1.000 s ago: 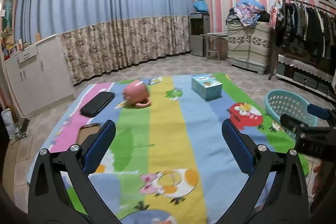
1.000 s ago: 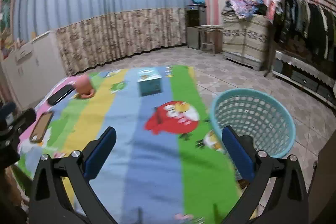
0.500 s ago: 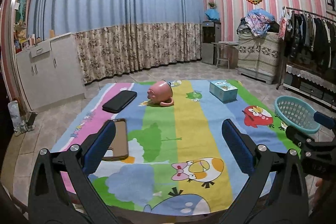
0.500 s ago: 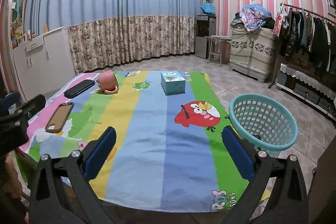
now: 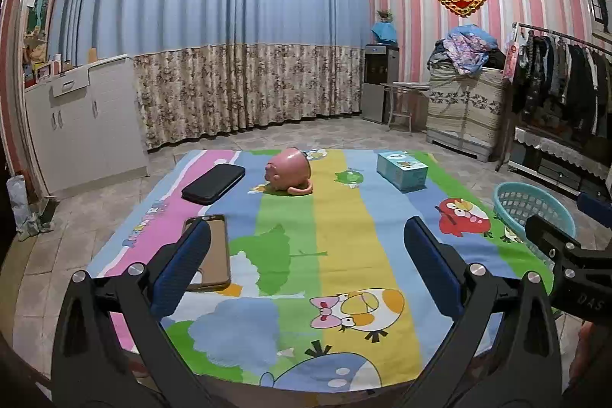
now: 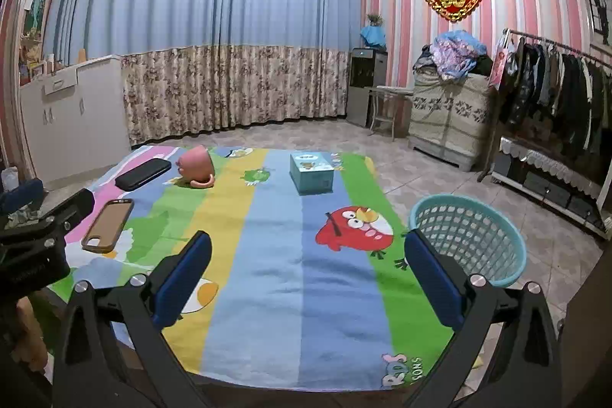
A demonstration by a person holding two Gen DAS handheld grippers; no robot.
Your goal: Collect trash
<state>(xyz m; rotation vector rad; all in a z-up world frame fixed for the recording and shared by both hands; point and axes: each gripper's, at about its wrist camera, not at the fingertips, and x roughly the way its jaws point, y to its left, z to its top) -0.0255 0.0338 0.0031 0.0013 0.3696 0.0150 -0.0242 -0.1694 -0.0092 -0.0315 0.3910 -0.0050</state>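
Both grippers hang over the near edge of the striped cartoon blanket point(image 5: 344, 217), neither touching anything. My left gripper point(image 5: 306, 262) has its jaws spread wide with nothing between them; the right gripper point(image 6: 306, 262) is the same, released and holding nothing. In the left view the right one's black frame pokes in at the right edge, in front of the basket. Laid out on the blanket: a pink mug point(image 5: 288, 171) tipped on its side near the far end, handle resting on the cloth; a black case point(image 5: 213, 183) to its left, apart from it; a brown phone case point(image 5: 212, 253) nearer me on the left, flat, partly behind my left finger in the left view. A teal tissue box point(image 6: 310, 173) stands upright toward the far right of the blanket, well apart from the mug. The teal mesh basket point(image 6: 468, 236) sits on the tiled floor just beside the blanket's right edge. I cannot tell from here what lies inside it. No loose scrap or wrapper is clear enough on the blanket to name as trash.
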